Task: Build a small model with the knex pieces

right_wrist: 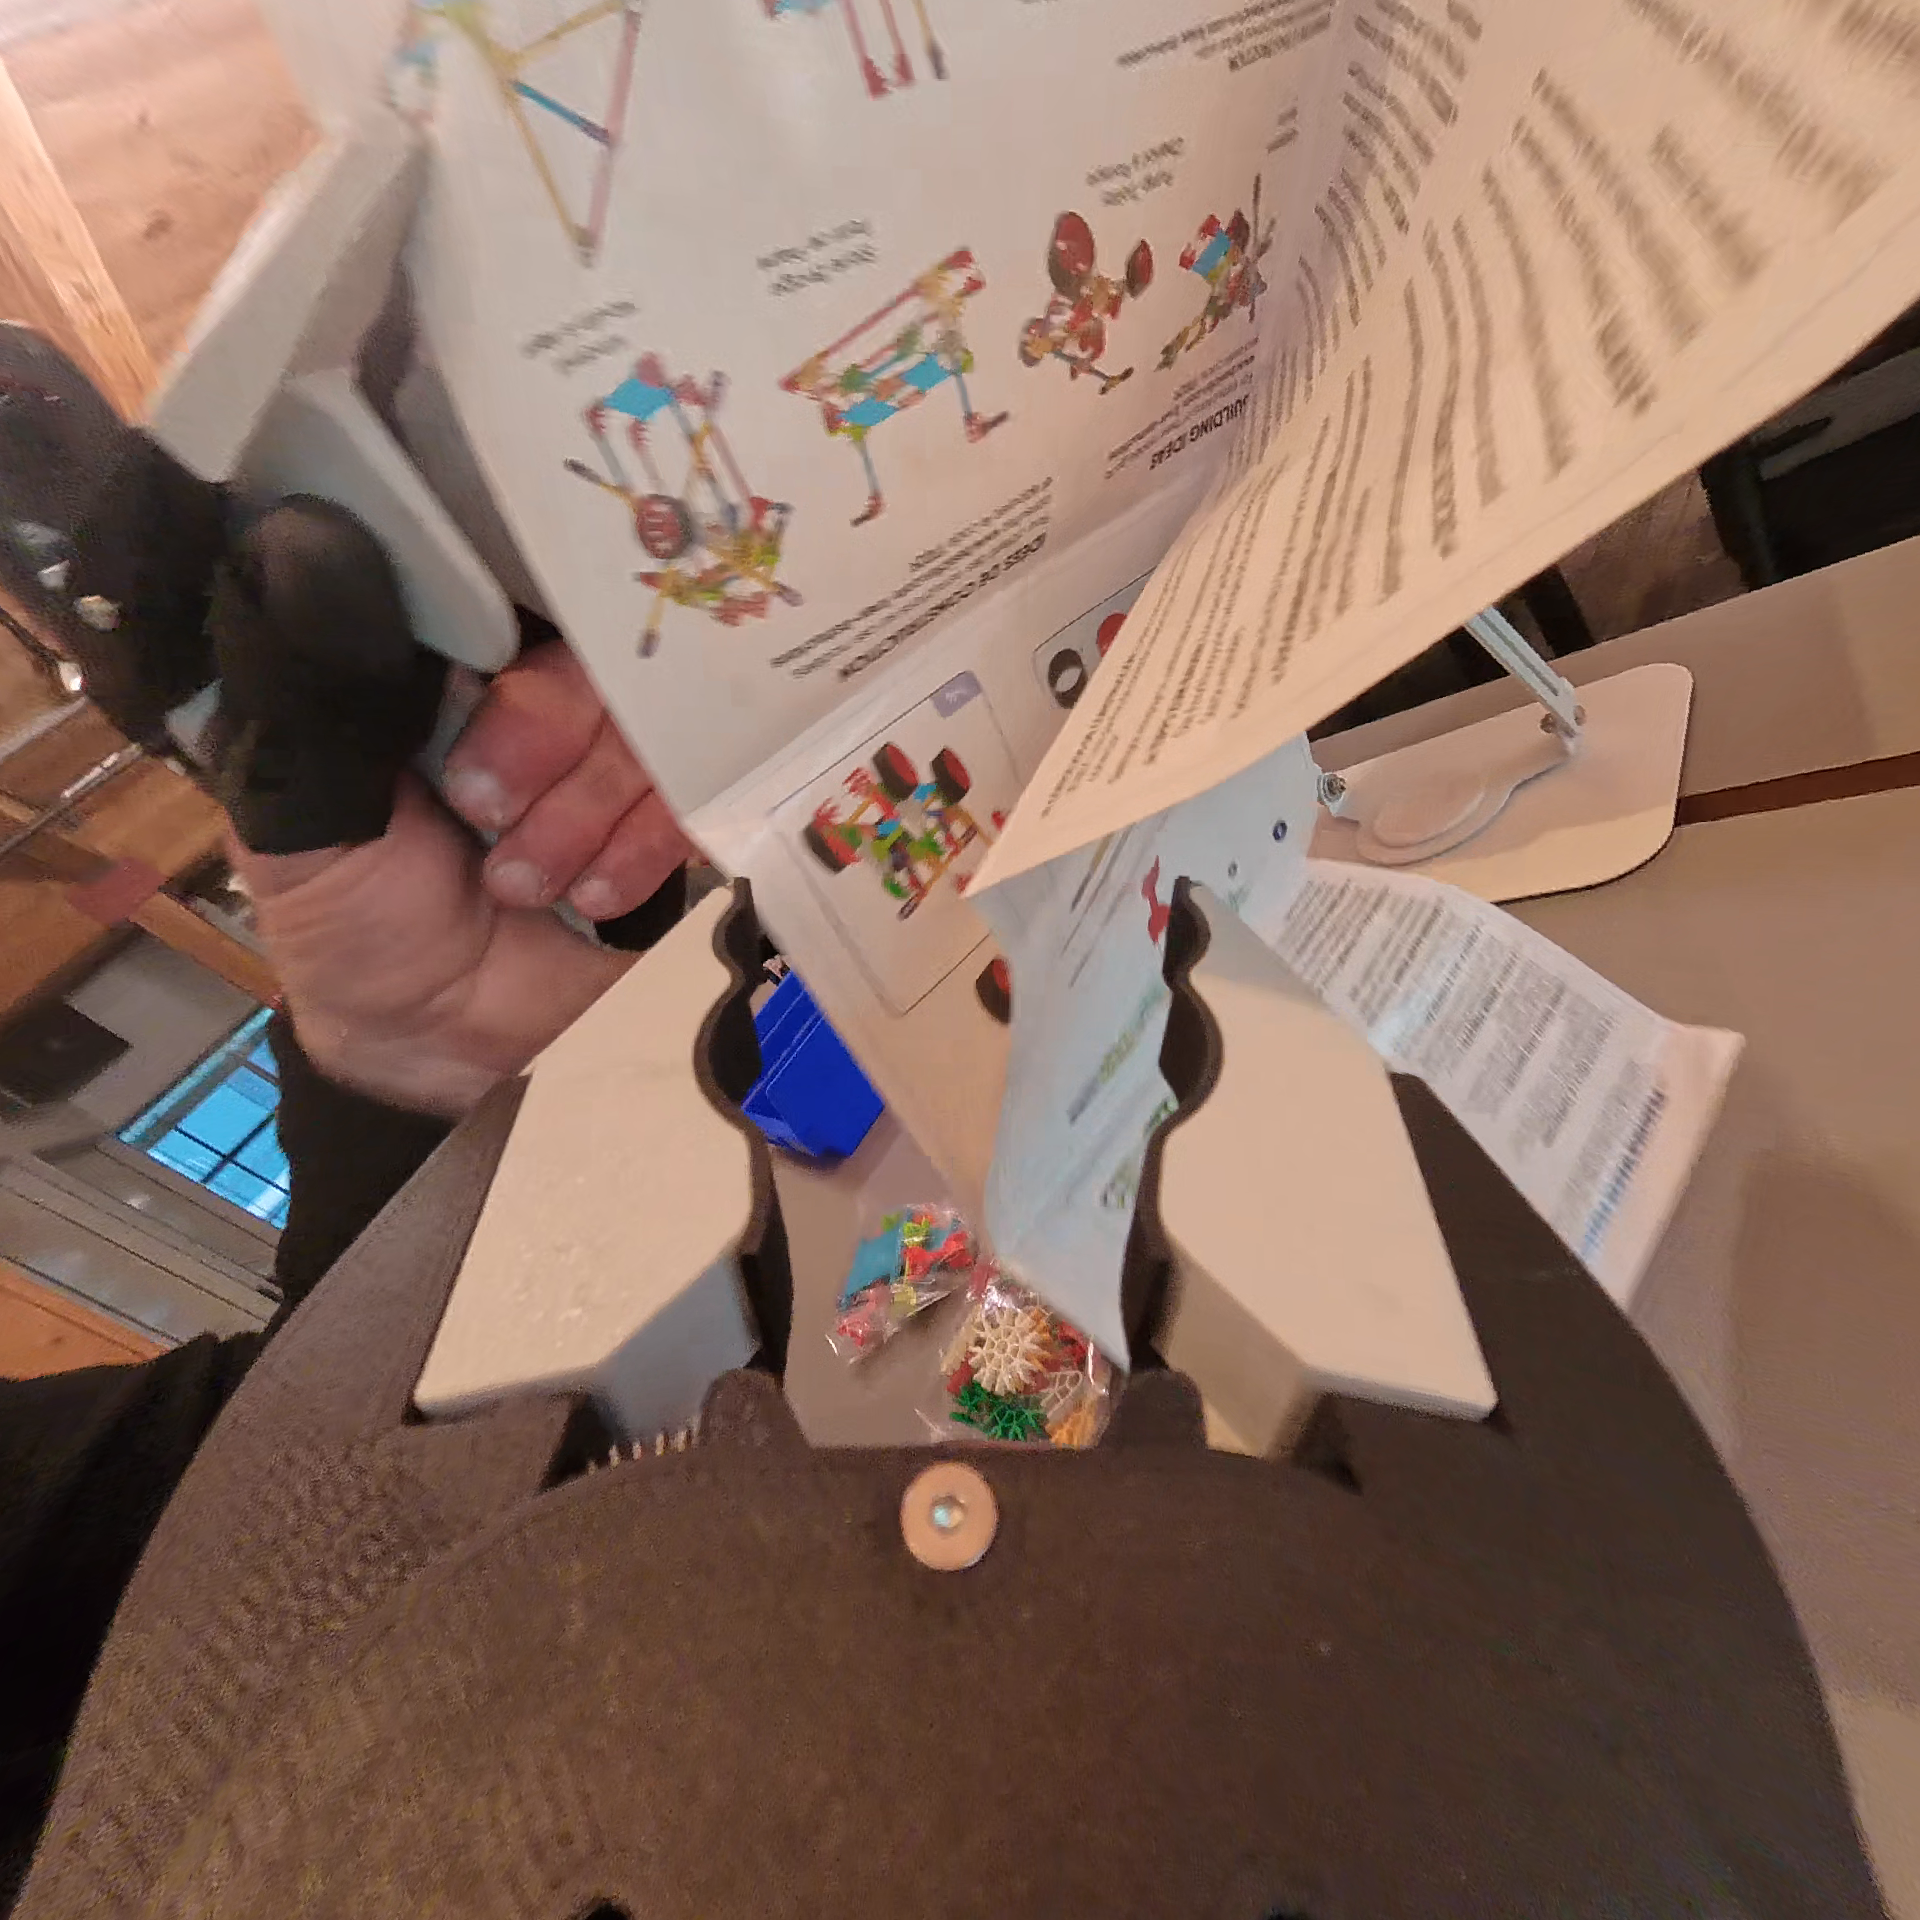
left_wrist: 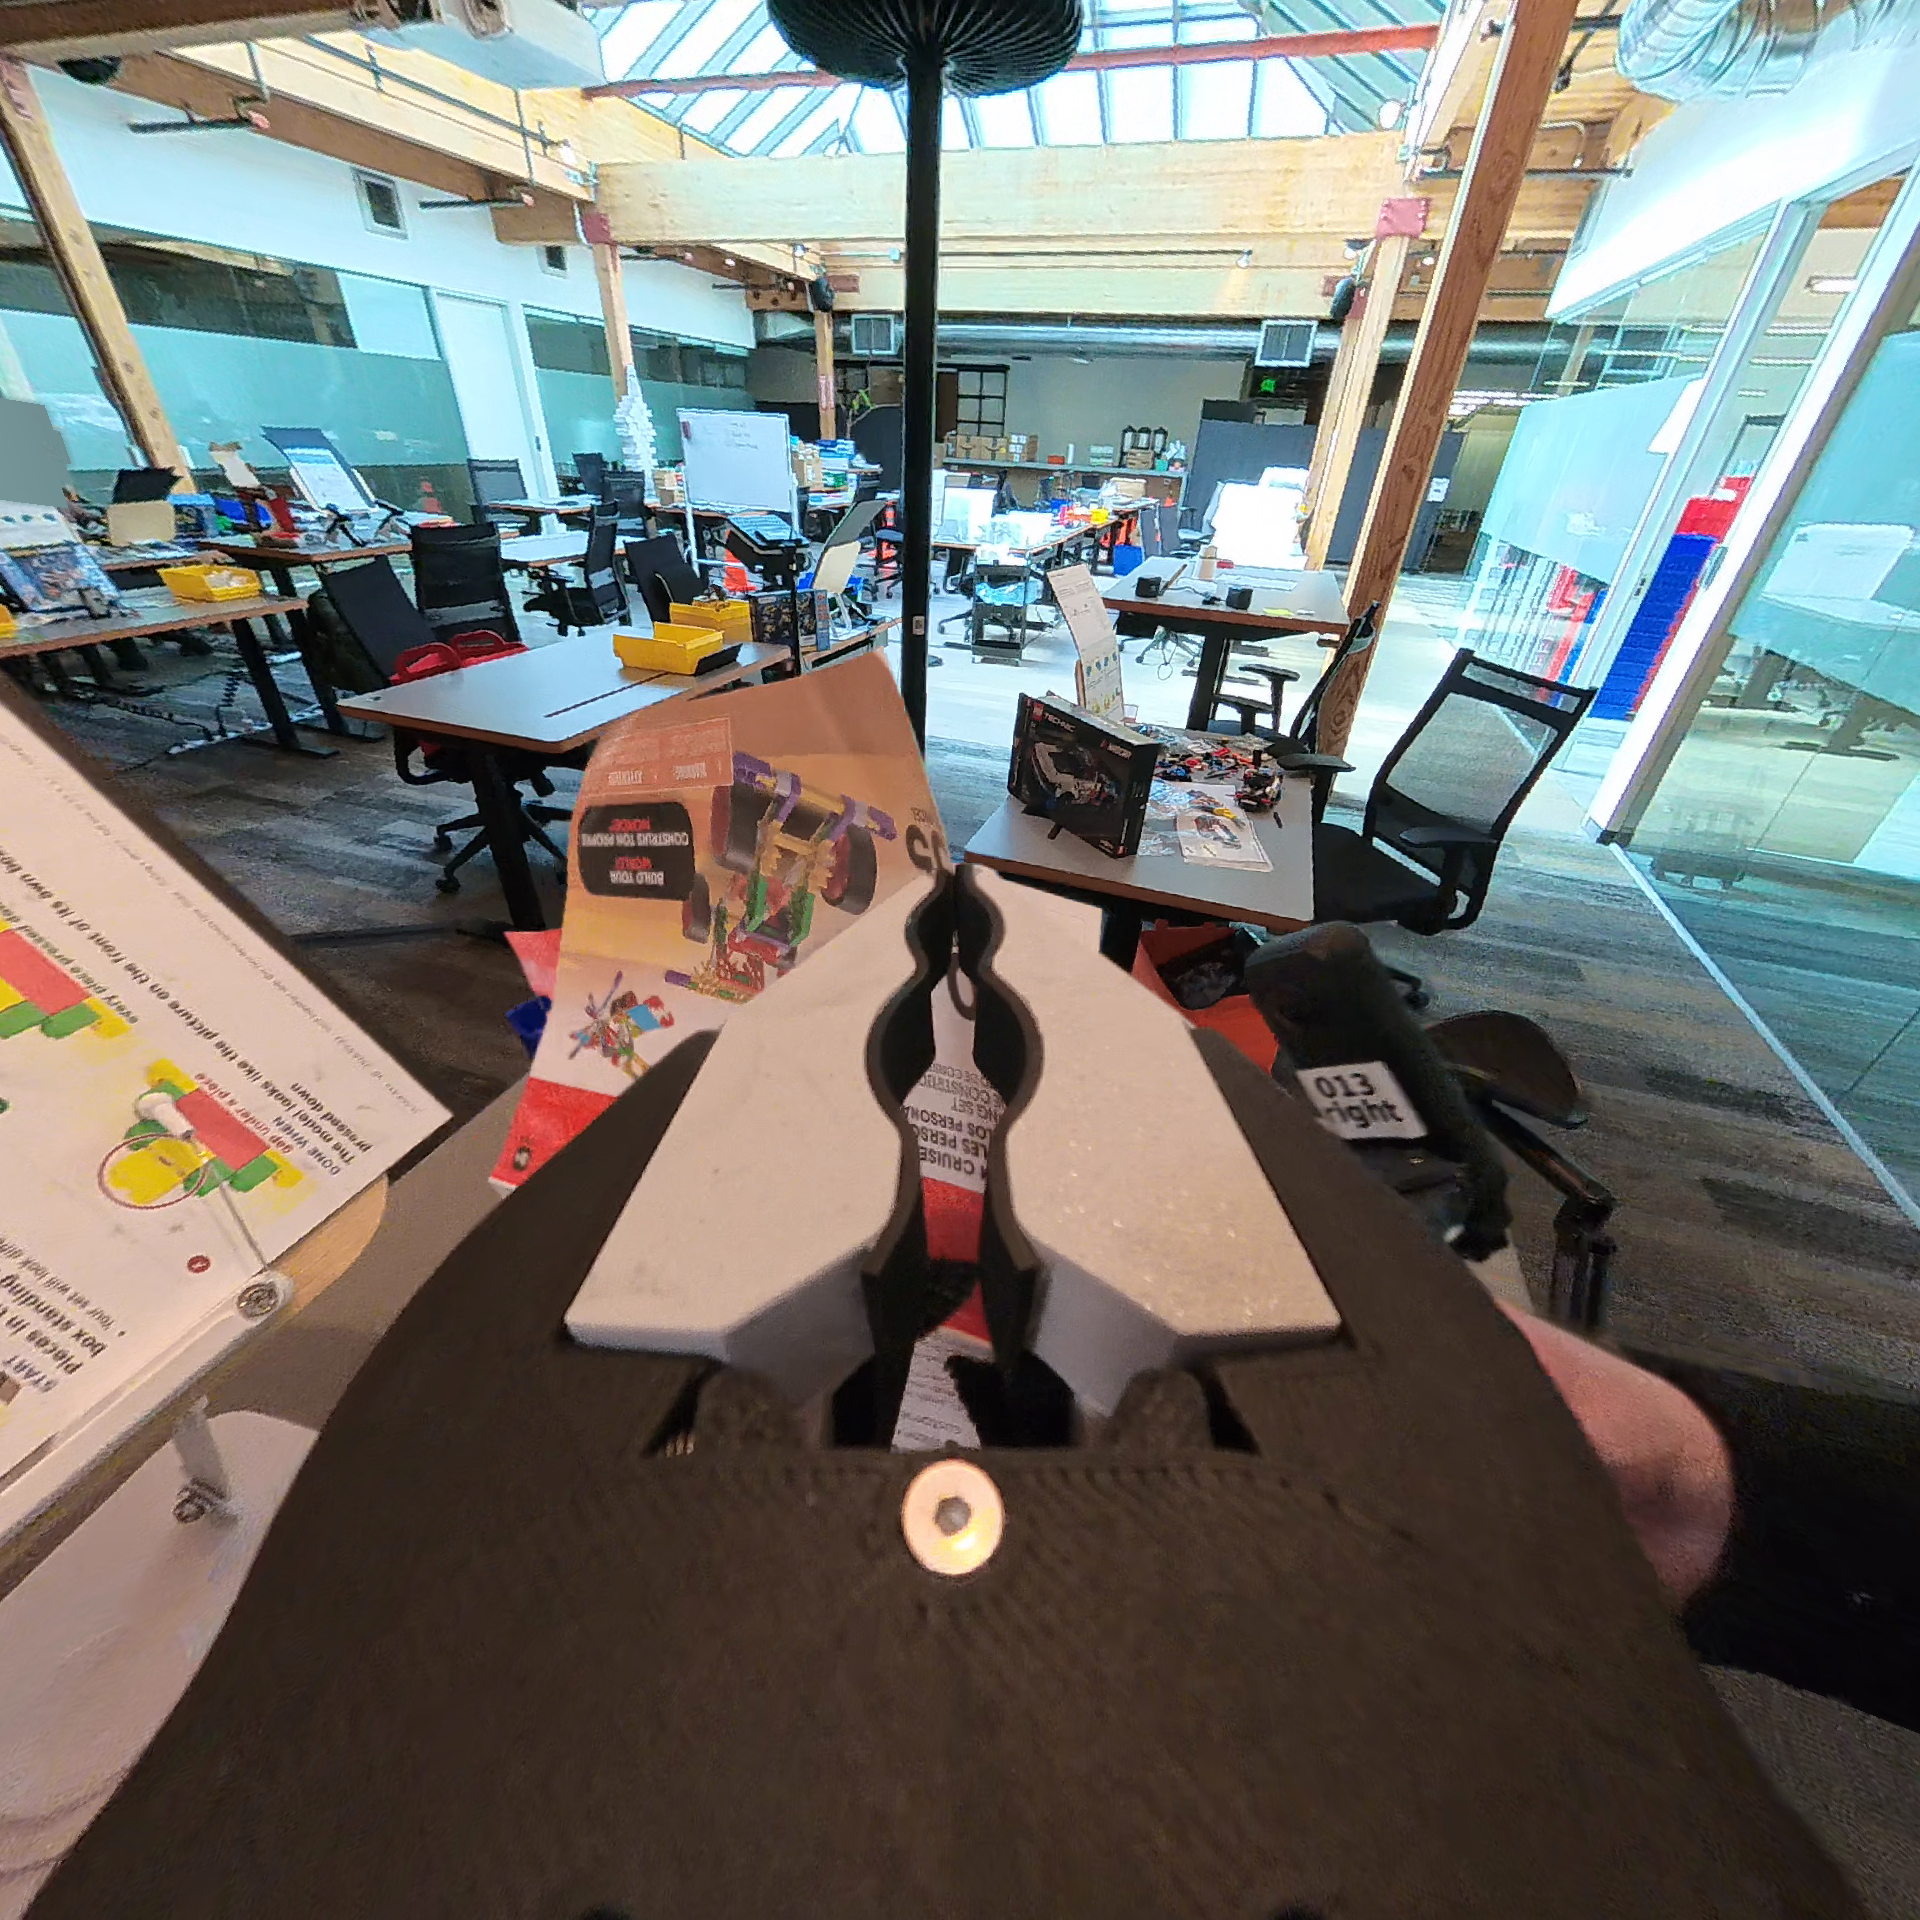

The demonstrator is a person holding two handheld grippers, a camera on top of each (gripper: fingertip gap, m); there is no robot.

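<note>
The left tongs (left_wrist: 954,883) are pinched together, tips meeting — raised and level. The right tongs (right_wrist: 961,914) stand parted wide, angled downward. A hand (right_wrist: 468,862) grips the left tongs' handle.

right gripper (right_wrist: 961,925): jaws standing wide apart, a folded leaflet (right_wrist: 1060,1122) hanging between them against the right finger.
left gripper (right_wrist: 343,457): clamping the booklet (right_wrist: 831,364) at upper left, a hand (right_wrist: 447,862) gripping its handle.
desk (right_wrist: 1766,1195): carrying two parts bags (right_wrist: 966,1320), a blue bin (right_wrist: 816,1091) and a white stand base (right_wrist: 1507,779) toward its far edge.
</note>
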